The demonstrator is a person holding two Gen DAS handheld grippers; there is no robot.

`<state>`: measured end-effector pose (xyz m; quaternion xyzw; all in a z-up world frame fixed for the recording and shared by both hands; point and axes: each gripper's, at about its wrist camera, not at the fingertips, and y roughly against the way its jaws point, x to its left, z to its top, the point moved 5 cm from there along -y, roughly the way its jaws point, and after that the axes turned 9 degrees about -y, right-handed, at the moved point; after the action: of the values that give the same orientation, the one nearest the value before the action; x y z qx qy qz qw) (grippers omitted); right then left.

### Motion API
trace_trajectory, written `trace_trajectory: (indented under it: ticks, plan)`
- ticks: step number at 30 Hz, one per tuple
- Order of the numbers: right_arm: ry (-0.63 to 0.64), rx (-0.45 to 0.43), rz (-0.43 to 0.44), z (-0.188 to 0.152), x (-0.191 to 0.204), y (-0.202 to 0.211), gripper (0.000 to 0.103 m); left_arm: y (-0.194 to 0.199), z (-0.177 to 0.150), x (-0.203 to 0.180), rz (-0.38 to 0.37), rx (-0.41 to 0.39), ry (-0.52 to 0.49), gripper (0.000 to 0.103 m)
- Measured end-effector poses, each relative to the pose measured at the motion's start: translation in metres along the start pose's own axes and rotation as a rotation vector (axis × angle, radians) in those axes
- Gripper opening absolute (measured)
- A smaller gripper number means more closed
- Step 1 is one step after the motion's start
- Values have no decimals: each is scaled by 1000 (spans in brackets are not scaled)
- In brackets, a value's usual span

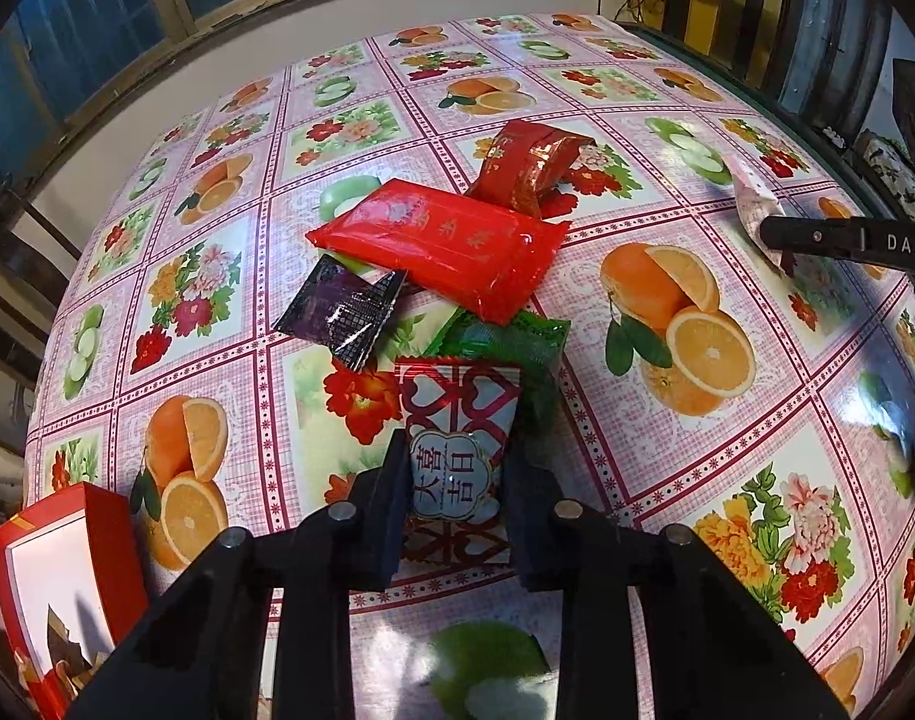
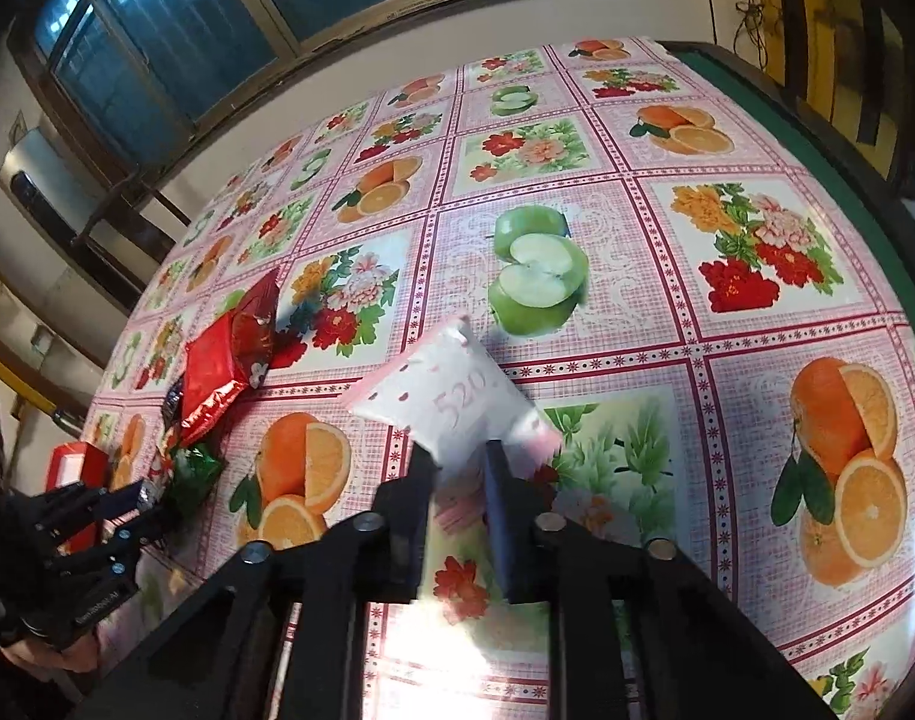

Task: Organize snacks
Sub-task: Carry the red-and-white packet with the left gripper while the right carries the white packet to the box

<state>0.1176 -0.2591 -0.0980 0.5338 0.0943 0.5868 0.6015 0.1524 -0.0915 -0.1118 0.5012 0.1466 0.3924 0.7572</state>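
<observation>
My left gripper (image 1: pixel 454 468) is shut on a white and red snack packet (image 1: pixel 457 432) with Chinese characters, held just above the table. Beyond it lie a green packet (image 1: pixel 511 342), a dark purple packet (image 1: pixel 346 312), a large red packet (image 1: pixel 445 243) and a red foil packet (image 1: pixel 526 165). My right gripper (image 2: pixel 460 468) is shut on a white and pink packet marked 520 (image 2: pixel 451 402), held above the tablecloth. That packet and a right finger (image 1: pixel 847 240) show at the right edge of the left wrist view. The left gripper (image 2: pixel 139 507) shows at the lower left of the right wrist view.
A red box (image 1: pixel 55 588) with a white inside stands at the table's left front edge; it also shows in the right wrist view (image 2: pixel 76 468). The table (image 2: pixel 667 240) has a fruit and flower cloth. A white wall and windows run behind it.
</observation>
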Motion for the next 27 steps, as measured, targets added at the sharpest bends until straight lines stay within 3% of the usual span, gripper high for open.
trace_trajectory:
  ticks: [9,17,27]
  plan:
    - [-84,5,138,2,2,12,8,21,-16,-4,-10,-50,67,27]
    - [-106,-10,172,2,5,18,7,37,-33,-9,-34,-69,138,27]
    - [-99,-48,224,-1,14,29,2,81,-45,-6,-21,-153,185,27]
